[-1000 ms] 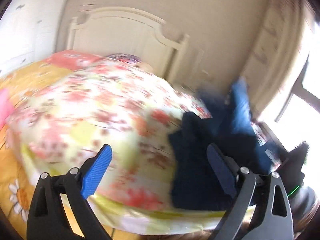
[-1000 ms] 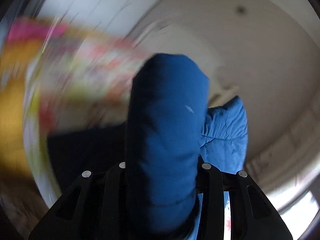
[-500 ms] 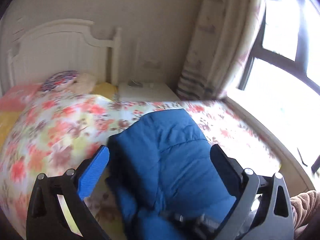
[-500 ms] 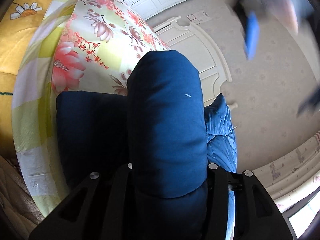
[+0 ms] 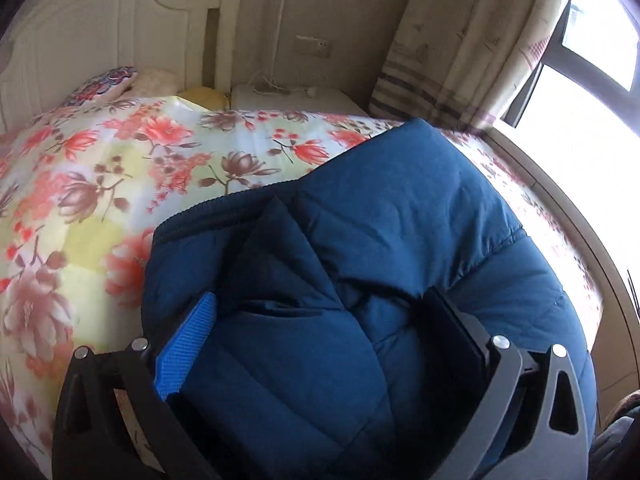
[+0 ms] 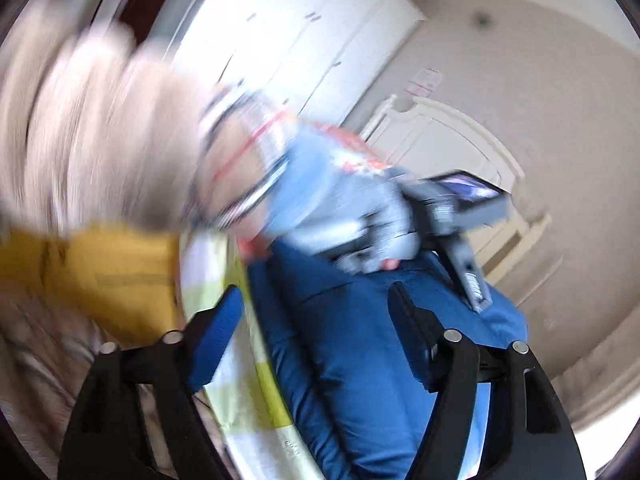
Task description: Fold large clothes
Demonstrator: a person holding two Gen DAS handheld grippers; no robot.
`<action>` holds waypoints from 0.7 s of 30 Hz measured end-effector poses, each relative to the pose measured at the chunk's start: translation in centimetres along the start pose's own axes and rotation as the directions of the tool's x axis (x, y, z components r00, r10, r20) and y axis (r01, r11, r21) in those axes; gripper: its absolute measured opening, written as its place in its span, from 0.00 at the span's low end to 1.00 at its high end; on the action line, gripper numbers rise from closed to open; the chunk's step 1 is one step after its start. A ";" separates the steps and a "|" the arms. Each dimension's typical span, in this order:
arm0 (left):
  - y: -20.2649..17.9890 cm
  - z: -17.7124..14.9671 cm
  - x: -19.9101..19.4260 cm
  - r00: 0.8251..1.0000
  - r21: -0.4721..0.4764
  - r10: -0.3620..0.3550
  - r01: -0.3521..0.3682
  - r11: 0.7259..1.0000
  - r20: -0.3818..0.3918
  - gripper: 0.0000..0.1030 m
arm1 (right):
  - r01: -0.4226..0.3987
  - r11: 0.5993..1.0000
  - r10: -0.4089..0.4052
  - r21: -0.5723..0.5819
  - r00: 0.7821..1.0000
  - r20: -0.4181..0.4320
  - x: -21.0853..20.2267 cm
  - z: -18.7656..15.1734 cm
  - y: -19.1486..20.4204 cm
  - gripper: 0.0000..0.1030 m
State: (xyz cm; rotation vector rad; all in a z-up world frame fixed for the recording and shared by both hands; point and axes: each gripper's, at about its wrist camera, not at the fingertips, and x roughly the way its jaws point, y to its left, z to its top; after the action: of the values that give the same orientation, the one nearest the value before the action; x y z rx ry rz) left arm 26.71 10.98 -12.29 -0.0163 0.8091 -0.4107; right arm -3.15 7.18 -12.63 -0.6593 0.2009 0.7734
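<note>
- Since 0.5 s ago, right gripper (image 6: 316,320) is no longer clamping the jacket roll: it is now sitting wide apart, nothing between its pads, view heavily motion-blurred.
- Bed (image 5: 120,184) with floral quilt is filling the left wrist view; white headboard (image 5: 100,36) is standing behind it.
- Blue padded jacket (image 5: 400,248) is lying bunched on the quilt near the window-side edge.
- Left gripper (image 5: 324,320) is pressing down into the jacket, wide apart, a thick fold bulging between blue pad (image 5: 184,352) and the dark one; not pinching it.
- Curtain (image 5: 472,40) is hanging at right.
</note>
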 end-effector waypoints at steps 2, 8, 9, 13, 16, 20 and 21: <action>-0.6 -0.2 -0.4 0.999 0.009 0.035 -0.036 0.999 0.021 0.98 | 0.041 0.995 -0.040 0.087 0.999 -0.013 0.4 0.5 -1.8 0.47; -1.1 -0.1 -0.8 0.997 0.012 0.056 -0.057 0.998 0.059 0.98 | 0.061 0.996 -0.049 0.059 0.983 -0.177 6.5 -2.2 -0.2 0.46; -0.9 -0.3 -0.8 0.996 0.005 0.051 -0.052 0.999 0.068 0.98 | 0.062 0.996 -0.051 0.062 0.983 -0.176 6.5 -2.3 -0.1 0.46; -0.3 -0.7 -1.5 0.993 -0.029 0.069 -0.066 0.997 0.100 0.98 | -0.083 0.989 0.106 0.125 0.976 -0.188 4.8 -1.5 -2.2 0.45; 0.6 -0.9 -1.7 0.990 -0.085 0.085 -0.076 0.993 0.109 0.98 | -0.035 0.980 0.057 0.196 0.993 -0.107 2.3 -1.2 -6.8 0.45; 2.1 -1.0 -1.6 0.989 -0.164 0.115 -0.099 0.982 0.096 0.98 | 0.086 0.935 -0.068 0.345 0.996 -0.066 2.7 -1.6 -16.1 0.42; 2.3 -0.9 -1.6 0.989 -0.169 0.116 -0.099 0.981 0.093 0.98 | 0.105 0.924 -0.083 0.367 0.994 -0.075 3.4 -1.7 -17.7 0.39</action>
State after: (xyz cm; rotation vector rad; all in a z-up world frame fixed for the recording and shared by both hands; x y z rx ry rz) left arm 25.90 13.80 -12.25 -0.1456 0.7375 -0.2379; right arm 11.81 -1.25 -6.90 -0.3289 0.3572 0.6017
